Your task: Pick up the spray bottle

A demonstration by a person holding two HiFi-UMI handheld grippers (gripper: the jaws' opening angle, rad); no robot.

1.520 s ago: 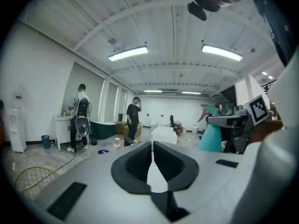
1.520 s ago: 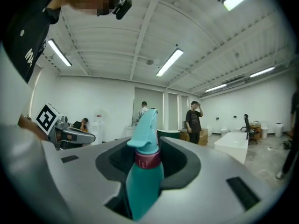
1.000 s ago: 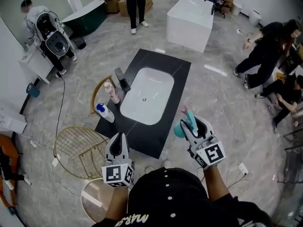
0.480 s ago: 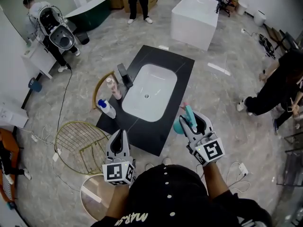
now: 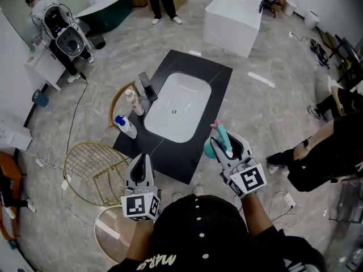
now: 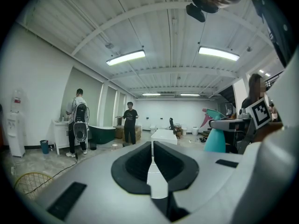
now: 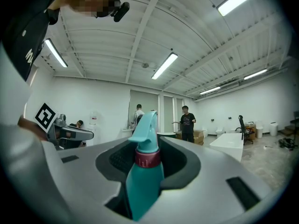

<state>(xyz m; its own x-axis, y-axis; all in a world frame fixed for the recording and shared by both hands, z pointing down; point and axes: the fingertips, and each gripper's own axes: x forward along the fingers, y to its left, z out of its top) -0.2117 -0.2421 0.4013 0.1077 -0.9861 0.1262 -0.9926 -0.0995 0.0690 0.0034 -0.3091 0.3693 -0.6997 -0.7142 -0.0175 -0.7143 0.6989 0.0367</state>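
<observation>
Teal spray bottle stands upright, clamped in the right gripper just off the near right edge of the black worktop; the jaws hide its base. The left gripper, jaws pressed together and empty, hovers by the worktop's near left corner.

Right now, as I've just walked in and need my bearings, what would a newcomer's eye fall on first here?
First the teal spray bottle, clamped upright between the jaws of the right gripper, just off the right edge of the black counter. Next the white basin sunk in that counter, in the middle of the floor. The left gripper hangs shut and empty at the counter's near end.
</observation>
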